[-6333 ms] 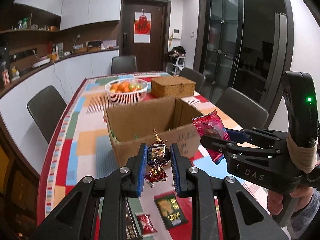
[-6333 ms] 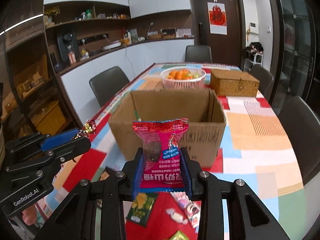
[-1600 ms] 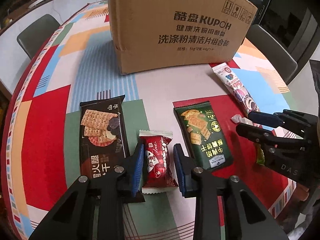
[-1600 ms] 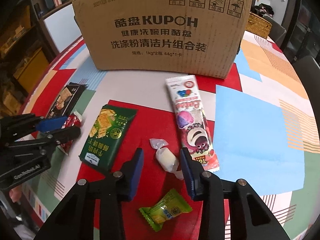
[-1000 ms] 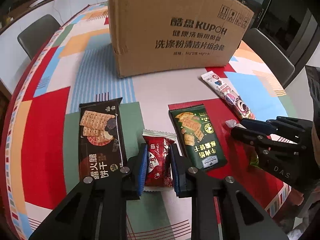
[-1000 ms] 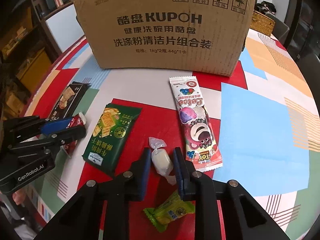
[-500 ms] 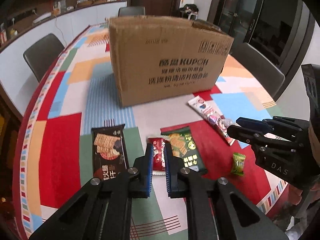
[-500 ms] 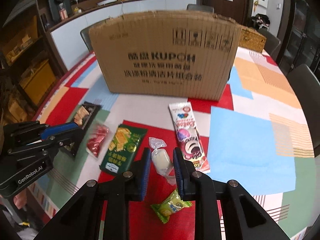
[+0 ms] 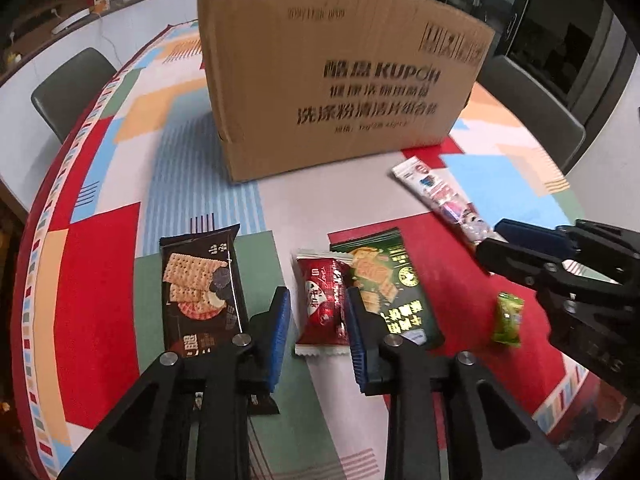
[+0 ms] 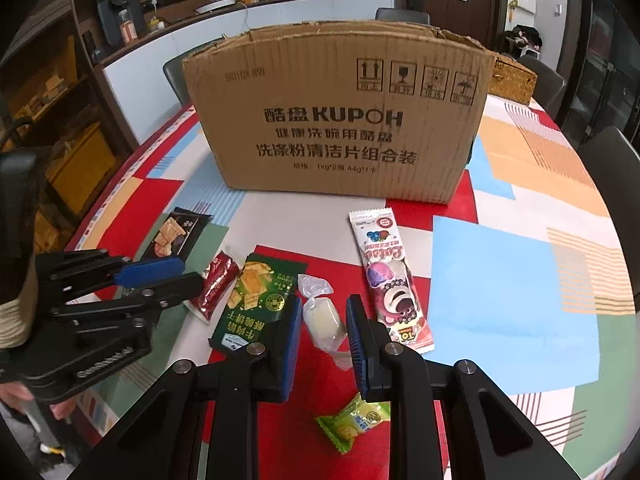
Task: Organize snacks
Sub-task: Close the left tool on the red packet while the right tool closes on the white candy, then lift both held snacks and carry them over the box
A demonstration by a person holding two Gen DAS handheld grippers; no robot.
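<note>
A cardboard box (image 9: pixel 340 76) stands on the patterned table; it also shows in the right wrist view (image 10: pixel 336 120). My left gripper (image 9: pixel 318 312) is open, its blue pads on either side of a small red snack packet (image 9: pixel 324 304) that lies on the table. My right gripper (image 10: pixel 322 320) is open around a white wrapped candy (image 10: pixel 322 320) lying on the table. Each gripper shows in the other's view, the left one (image 10: pixel 160 276) and the right one (image 9: pixel 520 240).
On the table lie a dark cracker pack (image 9: pixel 200 288), a green cracker pack (image 9: pixel 388 288), a long pink-and-white pack (image 10: pixel 384 272) and a small green candy (image 10: pixel 356 420). A wicker box (image 10: pixel 512 76) and chairs stand behind.
Both grippers have opened: the red packet and the white candy, held and lifted half a second ago, now lie on the table between the open fingers. Both grippers are lower and closer to the table.
</note>
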